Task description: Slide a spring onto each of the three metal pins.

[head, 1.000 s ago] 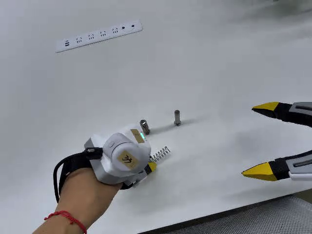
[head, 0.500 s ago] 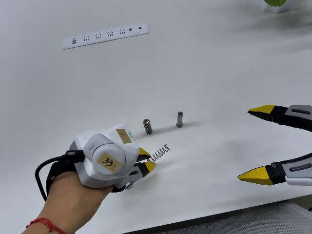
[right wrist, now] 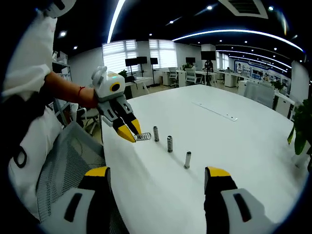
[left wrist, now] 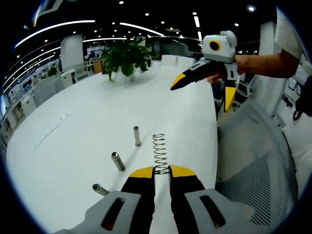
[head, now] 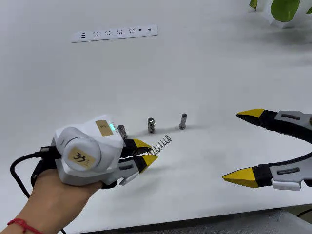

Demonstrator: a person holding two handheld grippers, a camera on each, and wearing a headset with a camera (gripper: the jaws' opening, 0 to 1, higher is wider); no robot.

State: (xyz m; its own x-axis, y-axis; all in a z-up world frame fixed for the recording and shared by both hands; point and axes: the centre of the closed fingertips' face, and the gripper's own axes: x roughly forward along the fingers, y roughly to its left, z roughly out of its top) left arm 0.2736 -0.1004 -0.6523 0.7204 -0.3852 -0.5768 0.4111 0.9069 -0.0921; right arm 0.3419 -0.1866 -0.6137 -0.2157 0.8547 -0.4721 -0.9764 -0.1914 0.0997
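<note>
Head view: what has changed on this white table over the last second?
The left gripper, still shut on the small coiled wire spring, swung its body left, uncovering a third short metal pin, and brought the spring's free end nearer the bare metal pin. The right gripper stayed open off to the side; the pins stayed put.

My head view is bright and even, and the white worktop [head: 204,63] looks soft grey all over. The pins [head: 183,121] drop small soft shadows beside them, and a pale one lies under the left gripper [head: 150,151]. In both gripper views the ceiling lights [right wrist: 116,22] glow as long strips, lines bend near the sides, and far things look fuzzy.
</note>
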